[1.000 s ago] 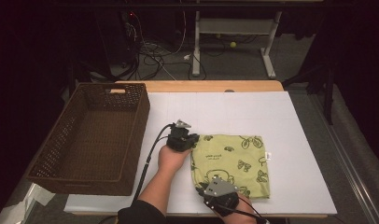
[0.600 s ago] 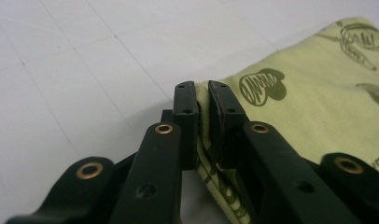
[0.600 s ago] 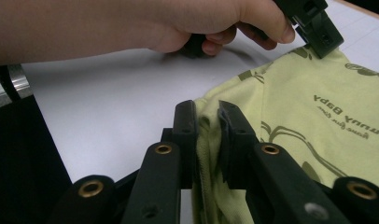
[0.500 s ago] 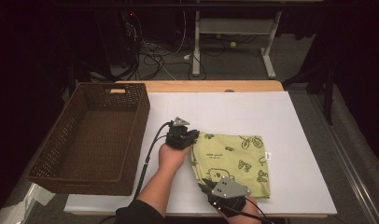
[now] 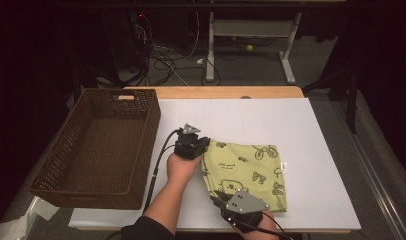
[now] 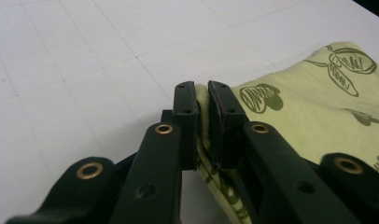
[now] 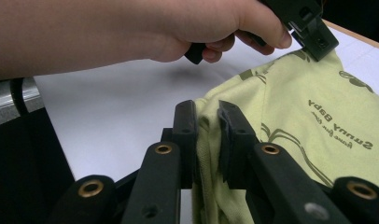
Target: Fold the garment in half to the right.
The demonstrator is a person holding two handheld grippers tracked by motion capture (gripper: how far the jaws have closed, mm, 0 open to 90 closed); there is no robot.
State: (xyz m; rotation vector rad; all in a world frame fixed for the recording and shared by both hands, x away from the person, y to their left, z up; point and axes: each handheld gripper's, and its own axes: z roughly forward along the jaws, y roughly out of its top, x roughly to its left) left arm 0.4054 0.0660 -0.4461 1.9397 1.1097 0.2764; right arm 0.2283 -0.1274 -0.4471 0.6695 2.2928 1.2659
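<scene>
A folded yellow-green cloth [image 5: 251,172] with dark cartoon prints lies on the white table top [image 5: 291,125], right of centre. My left gripper [image 5: 203,146] is shut on the cloth's far left corner; in the left gripper view the cloth [image 6: 309,102] is pinched between the pads [image 6: 202,100]. At the near edge, my right gripper [image 5: 218,195] is shut on the near left corner, and the right gripper view has the cloth [image 7: 309,126] clamped in the jaws [image 7: 207,114], with the other hand [image 7: 178,28] and its gripper [image 7: 313,32] beyond.
A brown wicker basket [image 5: 51,170] stands on the left side of the table, empty. Bare white surface stretches behind and to the right of the cloth. Cables and table legs [image 5: 211,45] lie on the dark floor beyond the far edge.
The right gripper has shifted slightly right along the cloth's near edge. The left hand has stayed in place.
</scene>
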